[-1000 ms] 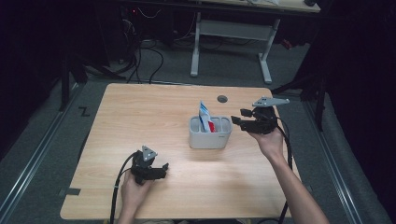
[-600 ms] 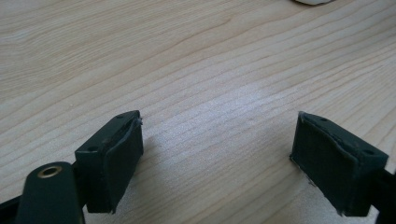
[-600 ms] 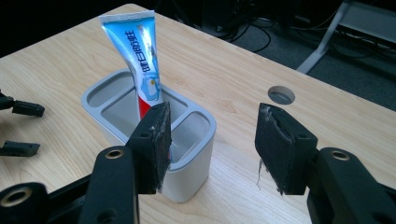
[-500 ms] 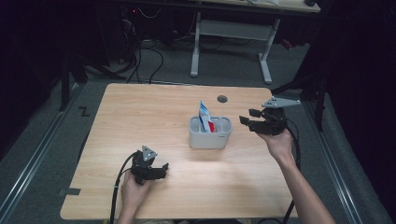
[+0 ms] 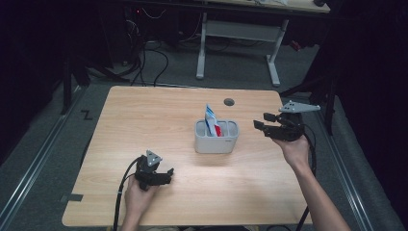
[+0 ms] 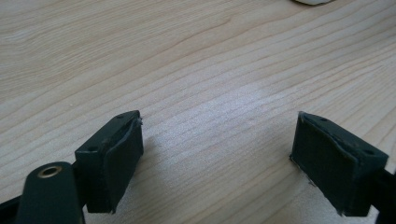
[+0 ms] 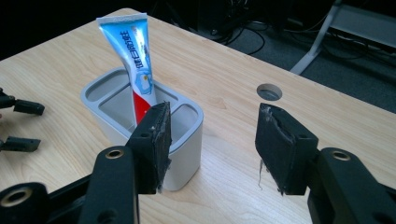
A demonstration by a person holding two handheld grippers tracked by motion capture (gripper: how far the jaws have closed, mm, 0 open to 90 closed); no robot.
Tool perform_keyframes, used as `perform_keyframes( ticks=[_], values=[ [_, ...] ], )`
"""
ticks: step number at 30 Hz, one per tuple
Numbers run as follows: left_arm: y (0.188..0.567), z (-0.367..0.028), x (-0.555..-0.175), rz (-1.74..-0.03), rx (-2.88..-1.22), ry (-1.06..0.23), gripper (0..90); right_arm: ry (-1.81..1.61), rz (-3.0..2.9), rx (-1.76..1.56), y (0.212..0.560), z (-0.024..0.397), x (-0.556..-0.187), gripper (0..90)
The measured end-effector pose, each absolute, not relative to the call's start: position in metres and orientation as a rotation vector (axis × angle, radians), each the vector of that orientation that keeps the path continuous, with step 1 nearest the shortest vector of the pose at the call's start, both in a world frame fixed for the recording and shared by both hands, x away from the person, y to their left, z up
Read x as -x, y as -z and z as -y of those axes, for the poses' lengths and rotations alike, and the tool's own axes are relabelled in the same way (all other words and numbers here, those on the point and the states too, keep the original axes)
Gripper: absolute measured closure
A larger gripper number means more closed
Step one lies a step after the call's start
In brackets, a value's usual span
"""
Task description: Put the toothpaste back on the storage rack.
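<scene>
High view: toothpaste tube (image 5: 210,120) is standing tilted in a grey holder (image 5: 216,143) near the table's (image 5: 144,120) middle. Right gripper (image 5: 262,121) is hovering by the right edge, jaws apart, empty. Left gripper (image 5: 166,174) is resting near the front edge.

Left gripper view: jaws are gaping wide over bare wood, gripping nothing.

Right gripper view: jaws are standing open, empty, pointing at the holder (image 7: 187,140); tube (image 7: 135,60) is leaning in its middle compartment.
</scene>
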State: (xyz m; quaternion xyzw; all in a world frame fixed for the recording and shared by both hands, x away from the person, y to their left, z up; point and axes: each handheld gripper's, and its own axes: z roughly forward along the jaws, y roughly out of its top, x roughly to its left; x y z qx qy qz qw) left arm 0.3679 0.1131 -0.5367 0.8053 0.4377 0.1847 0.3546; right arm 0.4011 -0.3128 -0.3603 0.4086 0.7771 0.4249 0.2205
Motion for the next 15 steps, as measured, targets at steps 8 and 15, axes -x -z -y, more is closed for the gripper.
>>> perform_keyframes(
  ticks=[8,15],
  values=[
    [0.537,-0.113,-0.368,-1.13,-2.083,-0.478,17.0,-1.193,-2.14,-1.139,0.364,0.322,-0.392,45.6],
    [0.537,-0.113,-0.368,-1.131,-2.082,-0.477,17.0,-1.225,-2.107,-1.181,0.372,0.334,-0.39,45.9]
  ],
)
